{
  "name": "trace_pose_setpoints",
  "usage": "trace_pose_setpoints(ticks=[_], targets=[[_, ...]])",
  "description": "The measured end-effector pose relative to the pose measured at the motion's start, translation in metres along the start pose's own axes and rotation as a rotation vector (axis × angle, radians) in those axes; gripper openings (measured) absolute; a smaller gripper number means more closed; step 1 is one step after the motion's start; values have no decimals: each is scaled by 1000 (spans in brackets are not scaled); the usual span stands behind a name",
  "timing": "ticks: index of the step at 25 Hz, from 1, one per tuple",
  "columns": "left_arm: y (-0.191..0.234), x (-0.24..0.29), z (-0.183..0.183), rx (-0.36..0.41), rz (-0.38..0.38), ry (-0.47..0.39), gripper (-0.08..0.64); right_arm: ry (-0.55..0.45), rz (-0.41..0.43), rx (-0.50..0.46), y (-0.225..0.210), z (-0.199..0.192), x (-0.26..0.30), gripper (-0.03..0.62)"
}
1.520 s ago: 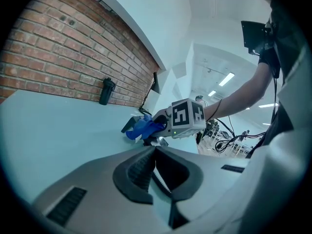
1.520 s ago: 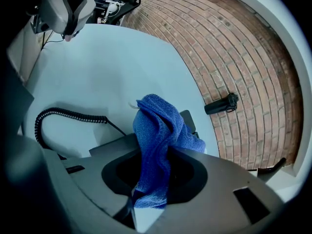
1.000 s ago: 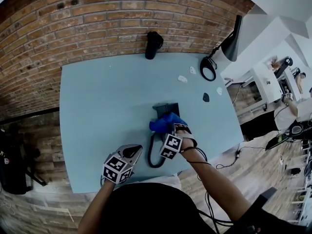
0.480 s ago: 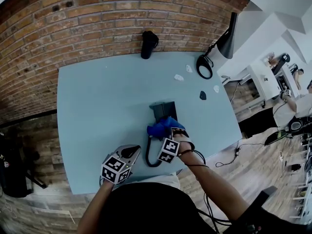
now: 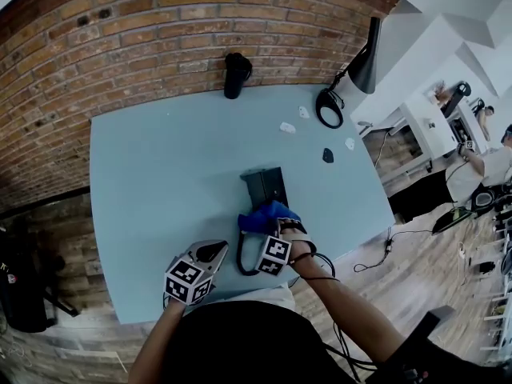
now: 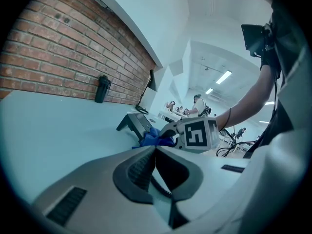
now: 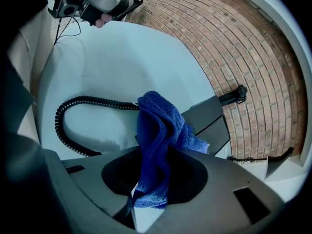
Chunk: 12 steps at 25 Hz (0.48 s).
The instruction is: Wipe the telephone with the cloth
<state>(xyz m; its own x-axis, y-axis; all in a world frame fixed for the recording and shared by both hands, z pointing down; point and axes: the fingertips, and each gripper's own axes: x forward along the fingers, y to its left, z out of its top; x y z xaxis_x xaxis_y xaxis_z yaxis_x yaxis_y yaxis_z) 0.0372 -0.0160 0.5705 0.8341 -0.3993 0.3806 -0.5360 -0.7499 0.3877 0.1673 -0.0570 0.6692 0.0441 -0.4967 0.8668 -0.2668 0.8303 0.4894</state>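
Observation:
A dark grey telephone (image 5: 265, 186) sits mid-table, its black coiled cord (image 5: 240, 254) looping toward the near edge. My right gripper (image 5: 272, 227) is shut on a blue cloth (image 5: 268, 214), which lies on the telephone's near end. In the right gripper view the cloth (image 7: 158, 130) hangs out from between the jaws over the telephone (image 7: 210, 123), with the cord (image 7: 73, 116) to its left. My left gripper (image 5: 218, 252) rests shut and empty near the table's front edge, left of the cord. The left gripper view shows its jaws closed, with the telephone (image 6: 134, 124) and cloth (image 6: 153, 139) beyond.
A black bottle (image 5: 234, 74) stands against the brick wall. A black desk lamp (image 5: 365, 49) with a ring base (image 5: 328, 109) is at the back right. Small white bits (image 5: 286, 127) and a dark piece (image 5: 326, 155) lie right of the telephone. People stand in the far room.
My right gripper has drawn the cloth a little toward the near edge, uncovering more of the telephone. The left gripper has stayed in place.

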Motion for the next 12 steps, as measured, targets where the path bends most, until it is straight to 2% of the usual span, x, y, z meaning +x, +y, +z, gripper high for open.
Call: trace_pose_setpoints(ticks=[7,9,12], targets=[[-3,1,1,8,-8,-3,7,-16,43,30,23,-5,-3,129],[-2,0,1,7,-5,-10,7,-46,85,100,37,-6,-4,129],[0,-4,1,2,2,-19,6,-95,129,289,55,-7,-10,124]])
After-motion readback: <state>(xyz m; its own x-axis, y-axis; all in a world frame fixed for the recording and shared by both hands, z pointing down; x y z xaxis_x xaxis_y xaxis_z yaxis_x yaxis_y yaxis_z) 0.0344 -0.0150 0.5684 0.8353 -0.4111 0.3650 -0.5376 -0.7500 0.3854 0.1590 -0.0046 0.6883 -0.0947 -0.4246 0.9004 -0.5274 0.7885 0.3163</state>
